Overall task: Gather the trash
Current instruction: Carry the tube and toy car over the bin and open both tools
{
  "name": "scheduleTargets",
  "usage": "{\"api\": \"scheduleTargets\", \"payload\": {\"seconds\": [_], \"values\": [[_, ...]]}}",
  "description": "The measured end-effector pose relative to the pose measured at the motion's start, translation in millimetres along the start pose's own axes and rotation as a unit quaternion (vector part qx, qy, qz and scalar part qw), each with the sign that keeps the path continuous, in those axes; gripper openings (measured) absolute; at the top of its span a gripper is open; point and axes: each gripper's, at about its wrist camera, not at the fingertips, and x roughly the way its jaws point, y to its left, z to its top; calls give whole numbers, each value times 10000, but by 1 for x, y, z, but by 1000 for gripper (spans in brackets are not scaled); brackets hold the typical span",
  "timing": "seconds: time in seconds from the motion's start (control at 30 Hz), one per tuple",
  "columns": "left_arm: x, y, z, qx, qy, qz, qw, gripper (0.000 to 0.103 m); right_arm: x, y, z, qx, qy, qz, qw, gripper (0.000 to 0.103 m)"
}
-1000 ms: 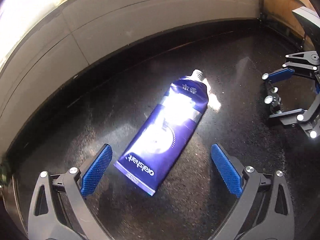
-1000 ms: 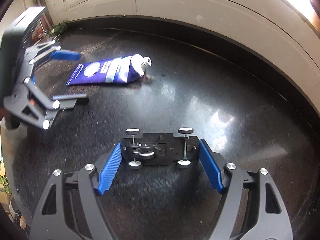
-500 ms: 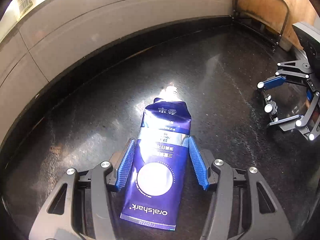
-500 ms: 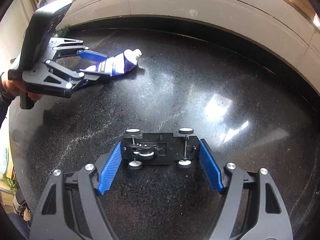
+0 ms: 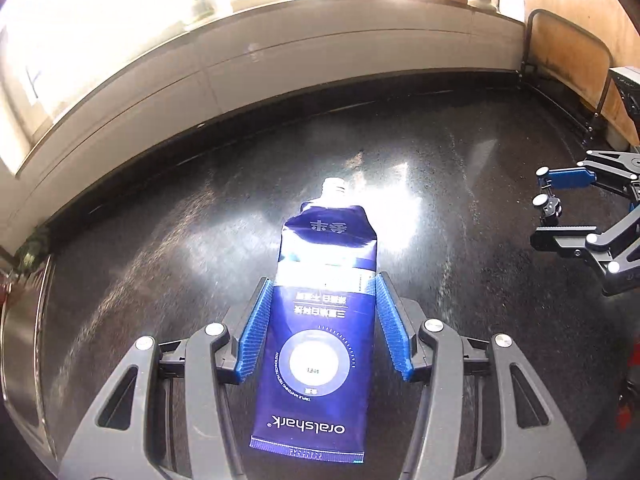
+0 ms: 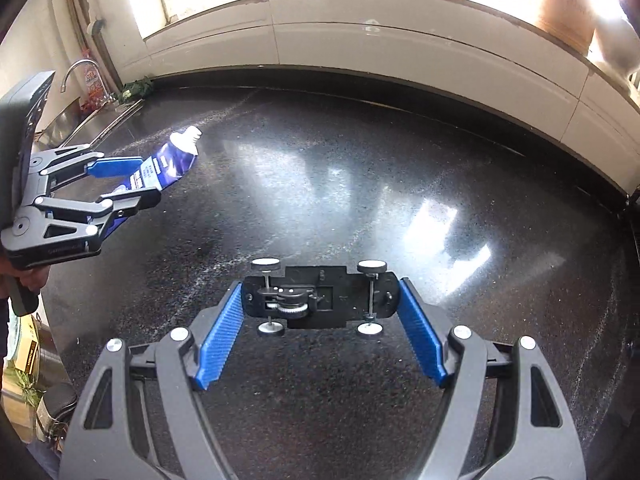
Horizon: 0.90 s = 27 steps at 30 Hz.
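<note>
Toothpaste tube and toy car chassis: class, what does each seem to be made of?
Toothpaste tube: likely glossy laminated plastic, given its sheen, creases and white threaded neck. Toy car chassis: apparently matte black moulded plastic, with thin shiny axles that look metal.

Desk [image 5: 168,264]: dark speckled stone, polished, strong glare patches. Toothpaste tube [image 5: 320,344]: glossy blue laminate foil, smooth, crimped ribbed tail, white threaded plastic neck, no cap. Left tool [image 5: 322,328]: matt grey plastic arms, bright metal screw heads, blue ribbed pads pressed on the tube's sides. Right tool [image 6: 320,332]: same finish, pads against a toy car chassis [image 6: 320,296] of matt black plastic with thin bare metal axles and pale wheels. Backsplash [image 6: 400,56]: smooth cream panels, slight sheen. Sink [image 5: 24,352]: brushed steel.
</note>
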Motion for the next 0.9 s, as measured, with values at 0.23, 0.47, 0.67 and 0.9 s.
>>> {"api": "scheduleTargets", "payload": {"seconds": [0.23,0.47,0.67,0.9], "values": [[-70,35,-63,-785,-100,451,9958,51,-8,63,10,-429,-126,165,9989,74],[-133,73,-144,-1539,-170,1000,9829,51,-4,164,19,-1014,-177,752,9918,74],[-192,116,-232,-2340,-108,1670,9577,51,2,284,24,-1770,-148,1513,9724,74],[-238,145,-352,-3399,193,2234,9133,51,15,429,0,-2691,141,2379,9331,74]]}}
